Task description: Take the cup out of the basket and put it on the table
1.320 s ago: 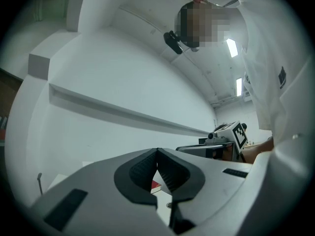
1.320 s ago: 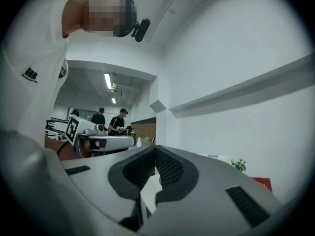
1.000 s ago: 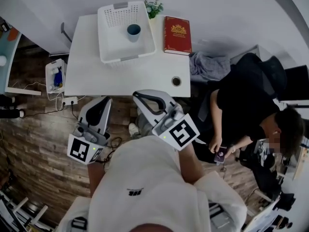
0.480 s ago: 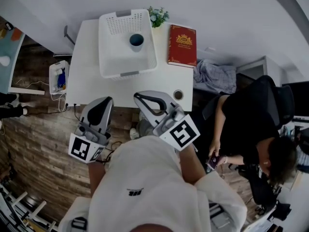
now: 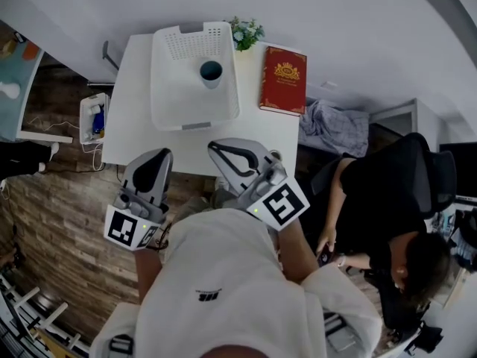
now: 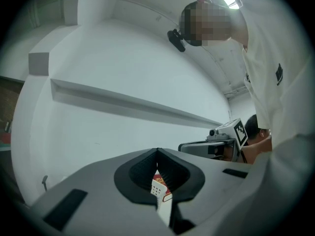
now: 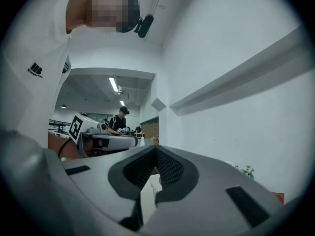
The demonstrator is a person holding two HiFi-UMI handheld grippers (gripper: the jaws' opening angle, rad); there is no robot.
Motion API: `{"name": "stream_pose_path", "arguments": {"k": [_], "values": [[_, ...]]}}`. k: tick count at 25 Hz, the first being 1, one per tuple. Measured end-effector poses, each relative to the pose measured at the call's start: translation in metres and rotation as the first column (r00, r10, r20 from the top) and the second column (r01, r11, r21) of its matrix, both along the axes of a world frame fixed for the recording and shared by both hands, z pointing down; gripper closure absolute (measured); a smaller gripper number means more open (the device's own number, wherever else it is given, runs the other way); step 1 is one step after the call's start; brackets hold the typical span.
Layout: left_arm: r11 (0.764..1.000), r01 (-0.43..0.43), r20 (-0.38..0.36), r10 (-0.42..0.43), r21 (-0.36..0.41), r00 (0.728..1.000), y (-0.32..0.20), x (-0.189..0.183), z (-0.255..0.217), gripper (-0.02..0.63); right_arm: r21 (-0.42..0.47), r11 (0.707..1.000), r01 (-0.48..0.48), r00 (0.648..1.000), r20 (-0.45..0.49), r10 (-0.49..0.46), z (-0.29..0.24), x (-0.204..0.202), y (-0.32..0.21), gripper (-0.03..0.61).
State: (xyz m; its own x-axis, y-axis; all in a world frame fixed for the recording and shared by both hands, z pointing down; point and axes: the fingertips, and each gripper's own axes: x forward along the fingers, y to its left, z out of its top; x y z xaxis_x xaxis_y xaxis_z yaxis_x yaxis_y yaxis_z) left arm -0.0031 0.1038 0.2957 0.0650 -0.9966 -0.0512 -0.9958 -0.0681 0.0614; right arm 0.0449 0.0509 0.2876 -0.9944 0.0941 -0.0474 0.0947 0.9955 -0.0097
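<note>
A dark blue cup stands upright inside a white plastic basket at the back of the white table. Both grippers hover at the table's near edge, short of the basket. My left gripper is shut with nothing held, its jaws meeting at the tip. My right gripper is likewise shut and holds nothing. Through the slit in the left gripper view, a bit of the basket and the red book show; the cup is hidden in both gripper views.
A red book lies right of the basket, and a small plant stands behind it. A person in black sits to the right by a grey cloth. A small cart stands left of the table.
The table, basket and cup have slid nearer to me and lower in the head view as I step closer. Both grippers stay shut in the same pose.
</note>
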Motion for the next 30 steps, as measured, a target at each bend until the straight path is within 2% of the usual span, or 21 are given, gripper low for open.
{"name": "stream_pose_path", "arguments": {"k": [13, 26, 30], "values": [[1.000, -0.019, 0.009, 0.019, -0.002, 1.000, -0.024, -0.019, 0.000, 0.603, 0.016, 1.000, -0.018, 1.000, 0.002, 0.018, 0.002, -0.022, -0.024, 0.566], [0.993, -0.119, -0.023, 0.119, -0.006, 0.993, -0.070, -0.074, 0.013, 0.603, 0.057, 0.992, -0.111, 0.988, -0.103, 0.117, 0.027, -0.071, -0.065, 0.566], [0.988, -0.152, -0.034, 0.152, -0.014, 0.988, -0.081, -0.090, 0.019, 0.603, 0.087, 0.987, -0.134, 0.975, -0.167, 0.147, 0.039, -0.085, -0.074, 0.566]]}}
